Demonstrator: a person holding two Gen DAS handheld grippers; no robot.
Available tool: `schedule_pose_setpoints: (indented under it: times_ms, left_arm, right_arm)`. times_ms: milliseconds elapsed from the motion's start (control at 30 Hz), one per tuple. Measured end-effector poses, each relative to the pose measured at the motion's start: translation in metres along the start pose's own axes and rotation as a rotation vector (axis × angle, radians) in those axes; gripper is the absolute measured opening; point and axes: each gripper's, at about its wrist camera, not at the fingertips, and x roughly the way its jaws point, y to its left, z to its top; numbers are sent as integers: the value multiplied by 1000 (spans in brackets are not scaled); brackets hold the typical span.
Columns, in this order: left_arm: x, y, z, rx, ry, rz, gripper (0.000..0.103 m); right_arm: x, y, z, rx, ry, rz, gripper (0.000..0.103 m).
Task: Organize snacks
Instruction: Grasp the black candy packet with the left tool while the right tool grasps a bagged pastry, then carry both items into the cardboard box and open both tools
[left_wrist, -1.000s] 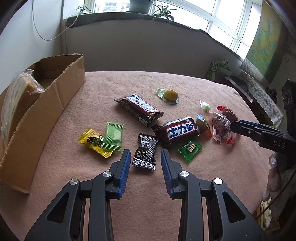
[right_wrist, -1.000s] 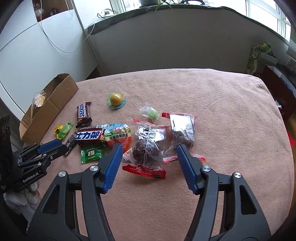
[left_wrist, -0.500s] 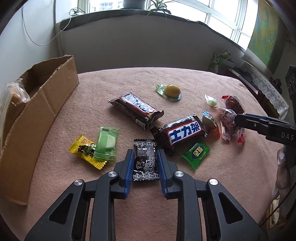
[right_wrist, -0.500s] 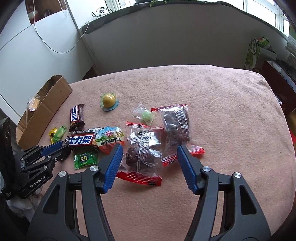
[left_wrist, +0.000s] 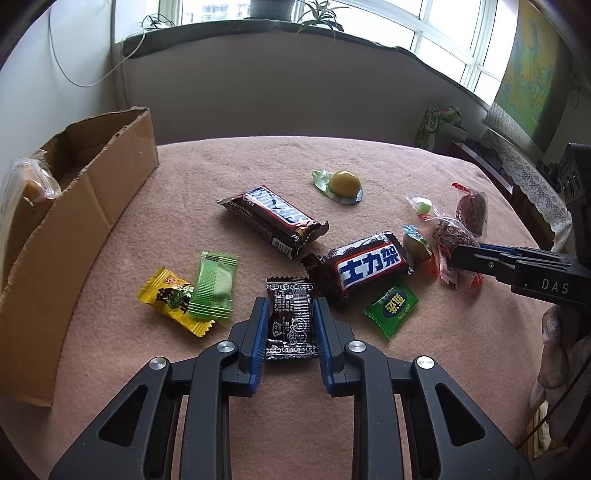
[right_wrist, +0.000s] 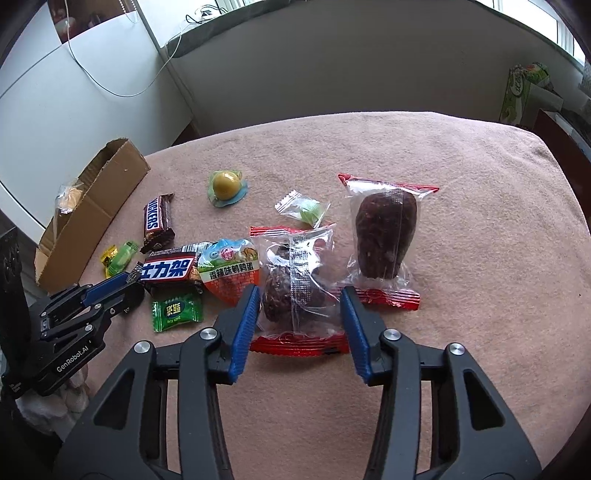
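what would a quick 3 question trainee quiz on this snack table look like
1. True or false: the left gripper is shut on the black sachet.
2. What lies between the right gripper's fingers: A the clear date packet, B the green candy, C the chocolate bar?
3. Fill in: a bagged snack sits in the cardboard ____.

Key: 1 true; 2 A; 3 box.
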Motion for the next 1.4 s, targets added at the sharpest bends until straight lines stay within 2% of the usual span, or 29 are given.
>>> schedule_pose_setpoints:
  times_ms: [467, 733, 1133, 1400]
  left_arm:
    - [-15, 5, -2, -34, -33, -17, 22]
    - [-40, 10, 0, -68, -87, -27, 22]
    - [-106, 51, 12, -126, -228, 56, 22]
    - [-132, 94, 12, -205, -279, 121, 22]
  right_arm:
    - [-21, -1, -4, 5, -51, 30, 44]
    - [-44, 13, 1, -11, -96, 67, 44]
    - [-63, 88, 43, -155, -174, 151, 44]
    - [-50, 152, 72, -264, -187, 196, 44]
